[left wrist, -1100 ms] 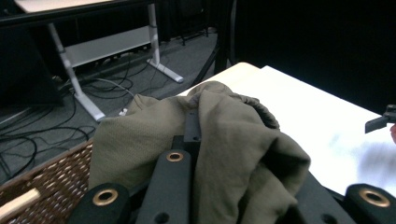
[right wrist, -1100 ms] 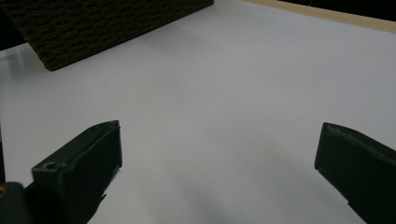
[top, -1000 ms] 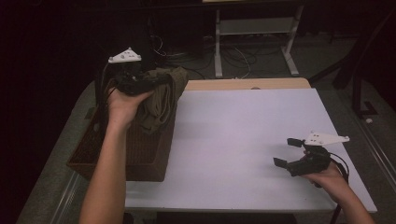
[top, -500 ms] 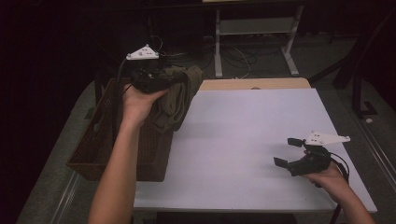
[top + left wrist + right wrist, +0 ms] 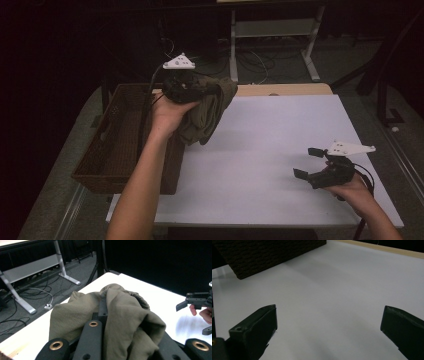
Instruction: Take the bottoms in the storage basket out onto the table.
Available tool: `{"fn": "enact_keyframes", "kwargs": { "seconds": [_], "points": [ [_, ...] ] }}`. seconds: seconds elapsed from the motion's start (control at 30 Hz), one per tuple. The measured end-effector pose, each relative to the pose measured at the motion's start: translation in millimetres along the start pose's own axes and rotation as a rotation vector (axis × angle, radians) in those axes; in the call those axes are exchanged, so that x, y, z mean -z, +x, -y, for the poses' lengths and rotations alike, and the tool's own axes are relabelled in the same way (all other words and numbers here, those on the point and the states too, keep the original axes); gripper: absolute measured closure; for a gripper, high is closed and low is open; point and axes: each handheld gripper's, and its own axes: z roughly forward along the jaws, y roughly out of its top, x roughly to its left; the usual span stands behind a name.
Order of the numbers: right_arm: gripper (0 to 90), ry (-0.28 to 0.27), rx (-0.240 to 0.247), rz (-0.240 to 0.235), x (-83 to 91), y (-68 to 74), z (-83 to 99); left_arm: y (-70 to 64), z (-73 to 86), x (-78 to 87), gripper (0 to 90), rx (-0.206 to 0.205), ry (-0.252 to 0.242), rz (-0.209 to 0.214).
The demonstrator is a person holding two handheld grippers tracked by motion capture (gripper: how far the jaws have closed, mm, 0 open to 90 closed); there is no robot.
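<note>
An olive green cloth [image 5: 207,112] hangs bunched from my left gripper [image 5: 212,90], which is shut on it above the gap between the basket and the white table top. In the left gripper view the cloth [image 5: 125,317] drapes over the jaws and hides their tips. My right gripper [image 5: 307,162] rests low over the table's right front, open, with nothing between its jaws; in the right gripper view the right gripper [image 5: 329,326] has bare white surface between its spread jaws. It also appears far off in the left gripper view as the right gripper [image 5: 197,315].
A dark brown wicker basket [image 5: 107,150] stands at the table's left edge; its corner [image 5: 262,257] shows in the right gripper view. The white table top [image 5: 280,150] has a wooden strip [image 5: 285,90] along its far edge. Metal table legs and cables lie on the floor beyond.
My left gripper has carried the olive cloth up out of the basket and rightward toward the white table top. The right gripper has stayed in place, open.
</note>
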Motion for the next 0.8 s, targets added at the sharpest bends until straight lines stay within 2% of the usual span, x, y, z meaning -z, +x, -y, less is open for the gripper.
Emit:
{"fn": "enact_keyframes", "kwargs": {
  "seconds": [0.47,0.8],
  "points": [
    [0.7,0.004,0.003,-0.001,0.0,-1.0,0.5,-18.4,11.2,-34.5,77.4,-0.022,0.048,0.021],
    [0.7,0.004,0.004,-0.004,0.3,-0.7,0.4,-30.1,19.4,-57.7,77.4,-0.035,0.081,0.011]
  ]
}}
